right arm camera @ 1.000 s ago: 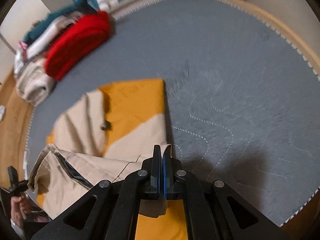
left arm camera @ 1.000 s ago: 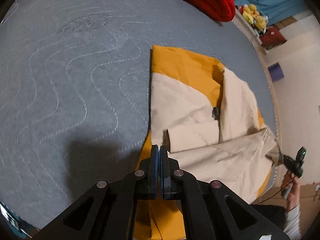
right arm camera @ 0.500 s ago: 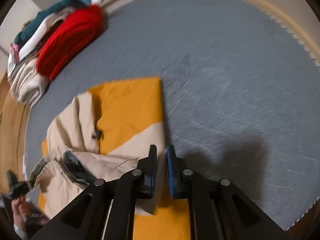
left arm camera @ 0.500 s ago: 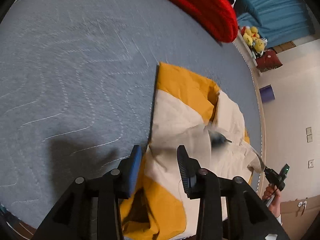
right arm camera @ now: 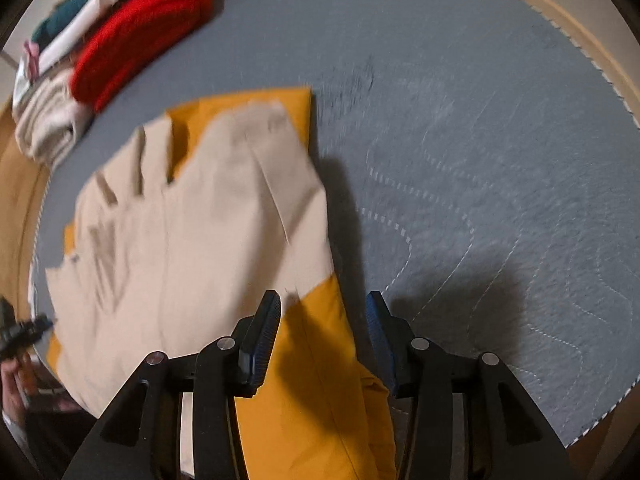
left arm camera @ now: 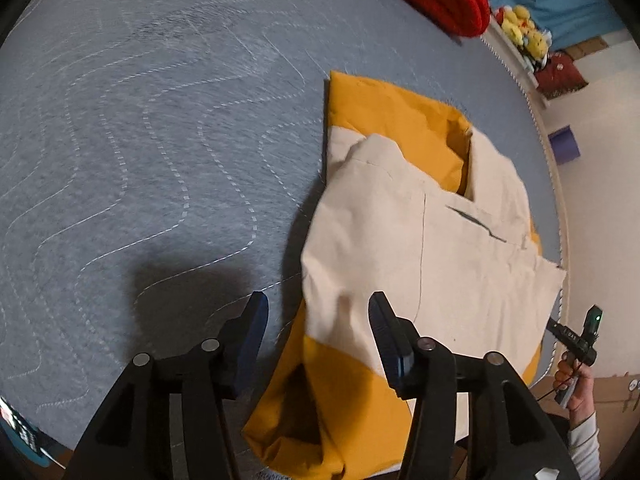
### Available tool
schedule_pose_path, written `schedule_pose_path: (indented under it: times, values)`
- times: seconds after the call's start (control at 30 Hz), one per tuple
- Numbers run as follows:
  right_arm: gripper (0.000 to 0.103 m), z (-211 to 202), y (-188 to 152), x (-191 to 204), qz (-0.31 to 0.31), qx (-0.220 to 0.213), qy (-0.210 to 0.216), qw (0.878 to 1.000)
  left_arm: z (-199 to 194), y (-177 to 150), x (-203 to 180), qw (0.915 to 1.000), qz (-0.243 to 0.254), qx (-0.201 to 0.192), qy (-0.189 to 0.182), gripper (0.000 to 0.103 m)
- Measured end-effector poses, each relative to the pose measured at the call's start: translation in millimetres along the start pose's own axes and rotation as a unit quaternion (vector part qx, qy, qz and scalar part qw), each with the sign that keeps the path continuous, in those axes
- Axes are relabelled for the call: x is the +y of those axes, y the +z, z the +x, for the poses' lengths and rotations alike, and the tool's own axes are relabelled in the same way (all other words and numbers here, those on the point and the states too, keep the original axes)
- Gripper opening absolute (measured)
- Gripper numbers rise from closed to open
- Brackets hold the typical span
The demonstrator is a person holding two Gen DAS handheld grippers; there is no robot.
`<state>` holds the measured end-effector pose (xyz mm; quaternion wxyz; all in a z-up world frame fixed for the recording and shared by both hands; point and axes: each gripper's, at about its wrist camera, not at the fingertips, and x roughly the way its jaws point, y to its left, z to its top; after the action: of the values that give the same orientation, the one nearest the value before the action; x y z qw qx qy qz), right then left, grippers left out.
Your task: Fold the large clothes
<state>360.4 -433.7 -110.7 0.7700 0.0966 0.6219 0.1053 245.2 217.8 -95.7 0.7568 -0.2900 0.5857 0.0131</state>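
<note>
My left gripper (left arm camera: 318, 320) hovers over the near corner of the garment (left arm camera: 420, 248), its fingers (left arm camera: 252, 320) spread wide and grasping nothing; one finger hangs above the bare grey quilted mat (left arm camera: 140, 160), the other above the cream cloth. To my left the mat is open all the way out, with only wavy stitching on it, so I have free room to sweep that way.

The garment, orange and cream, lies on the right half of the mat in this view. A cream panel is folded over the orange layer, and orange shows at the far end and at the near corner, where the cloth bulges up. I judge one fold as laid, but the bundle is still long and loose, so at least another fold and some smoothing are left.

Further right, my right gripper (right arm camera: 322, 328) is also released, fingers (right arm camera: 264, 328) apart above the near orange end of the garment (right arm camera: 200, 220), touching nothing that I can make out. From that camera the garment's long straight edge runs away from me, with open mat (right arm camera: 480, 160) beyond it out to the stitched rim. On the other side, the cloth reaches close to the mat's edge, so there is little slack there. A red knit (right arm camera: 140, 40) and a pile of other clothes (right arm camera: 48, 120) sit at the far corner, well apart from the garment.
</note>
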Motion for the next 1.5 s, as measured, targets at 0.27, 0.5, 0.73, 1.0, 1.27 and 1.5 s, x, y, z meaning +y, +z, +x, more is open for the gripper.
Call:
schedule_pose_path:
  times: [0.27, 0.5, 0.73, 1.0, 1.27, 1.5]
  values:
    - [0.035, 10.6, -3.1, 12.4, -0.049, 0.020, -0.004, 0.999, 17.2, 4.8, -8.9, 0.9993, 0.020, 0.022, 0.020, 0.047]
    - [0.004, -4.2, -7.6, 19.9, -0.067, -0.009, 0.000, 0.998, 14.7, -1.5, -19.4, 0.9978, 0.055, 0.025, 0.025, 0.005]
    - [0.003, -69.1, -0.4, 21.6, -0.039, -0.145, 0.058, 0.987, -44.4, 7.4, -22.9, 0.9928, 0.050, -0.099, -0.044, 0.003]
    - [0.002, -89.4, 24.5, 34.5, -0.014, -0.236, 0.040, 0.971, -59.1, 20.6, -46.1, 0.9792, 0.071, -0.190, -0.009, 0.003]
    - [0.002, -52.4, 67.1, 45.7, 0.009, -0.230, -0.009, 0.973, -18.8, 56.2, -46.2, 0.9801, 0.045, -0.188, 0.047, 0.003]
    - [0.002, 43.3, 92.8, 32.2, 0.019, -0.076, -0.071, 0.994, 54.2, 72.4, -36.2, 0.9902, 0.045, -0.085, 0.101, 0.003]
